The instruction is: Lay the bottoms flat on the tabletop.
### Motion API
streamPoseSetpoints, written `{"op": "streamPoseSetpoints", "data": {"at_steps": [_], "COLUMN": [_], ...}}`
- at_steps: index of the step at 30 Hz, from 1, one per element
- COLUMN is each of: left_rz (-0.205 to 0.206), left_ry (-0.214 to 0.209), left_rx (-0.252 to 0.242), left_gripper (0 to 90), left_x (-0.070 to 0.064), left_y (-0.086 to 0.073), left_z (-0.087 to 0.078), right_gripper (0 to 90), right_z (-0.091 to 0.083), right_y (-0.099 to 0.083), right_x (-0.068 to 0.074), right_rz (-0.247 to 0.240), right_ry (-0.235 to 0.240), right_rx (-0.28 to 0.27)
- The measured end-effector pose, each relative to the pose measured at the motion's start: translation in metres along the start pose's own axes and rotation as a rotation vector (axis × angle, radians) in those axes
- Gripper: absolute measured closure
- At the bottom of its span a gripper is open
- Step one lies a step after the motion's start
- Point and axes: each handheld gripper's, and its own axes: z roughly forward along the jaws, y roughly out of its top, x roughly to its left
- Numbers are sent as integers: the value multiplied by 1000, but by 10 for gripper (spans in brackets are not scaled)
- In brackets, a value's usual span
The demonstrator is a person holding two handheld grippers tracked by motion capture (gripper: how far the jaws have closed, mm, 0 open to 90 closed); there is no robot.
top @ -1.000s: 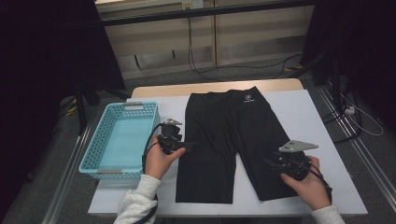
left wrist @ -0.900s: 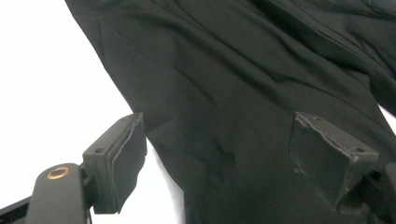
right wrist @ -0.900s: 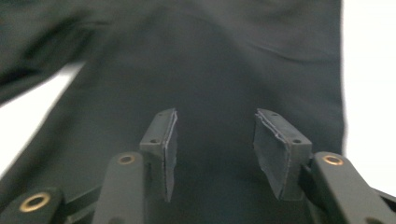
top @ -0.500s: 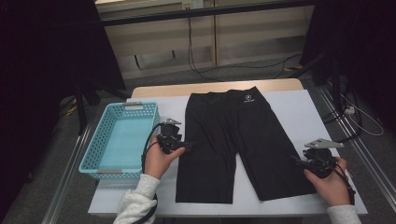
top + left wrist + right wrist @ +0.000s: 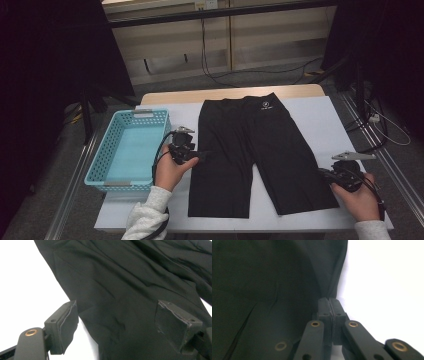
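Observation:
A pair of black shorts [image 5: 250, 150] lies flat on the white table [image 5: 320, 120], waistband at the far side, legs towards me. My left gripper [image 5: 202, 155] rests at the outer edge of the left leg, held by a hand. Its jaws stand open [image 5: 125, 327], with the black cloth [image 5: 120, 290] lying between and under them. My right gripper [image 5: 322, 173] is at the outer edge of the right leg near the hem. Its jaws are shut [image 5: 329, 305] on the edge of the shorts [image 5: 274, 290].
A light blue plastic basket [image 5: 100, 155] stands at the table's left, close to my left hand. White table surface lies bare to the right of the shorts. Black stands and cables [image 5: 370, 115] flank the table on the floor.
My right gripper has moved out to the right, drawing the right leg's outer edge with it so the leg lies wider. The left gripper has stayed in place.

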Motion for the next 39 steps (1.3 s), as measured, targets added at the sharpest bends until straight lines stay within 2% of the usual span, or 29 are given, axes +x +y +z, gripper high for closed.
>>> {"op": "streamPoseSetpoints", "data": {"at_steps": [4, 8, 17, 26, 39], "left_rz": [-2, -1, -1, -2, 2], "left_ry": [-9, -9, -10, -5, -1], "left_rx": [11, -1, 10, 3, 4], "left_gripper": [191, 191, 191, 191, 189], "left_x": [1, 0, 0, -1, -1], "left_y": [0, 0, 1, 0, 1], "left_z": [0, -1, -1, 0, -2], "right_gripper": [900, 900, 900, 900, 900], "right_z": [-3, -5, -10, -15, -24], "right_y": [-2, -5, -8, -14, -23], "right_x": [-3, -5, -6, -5, -5], "right_rz": [10, 22, 17, 4, 13], "right_ry": [17, 33, 53, 53, 55], "right_rx": [3, 1, 11, 14, 19]}}
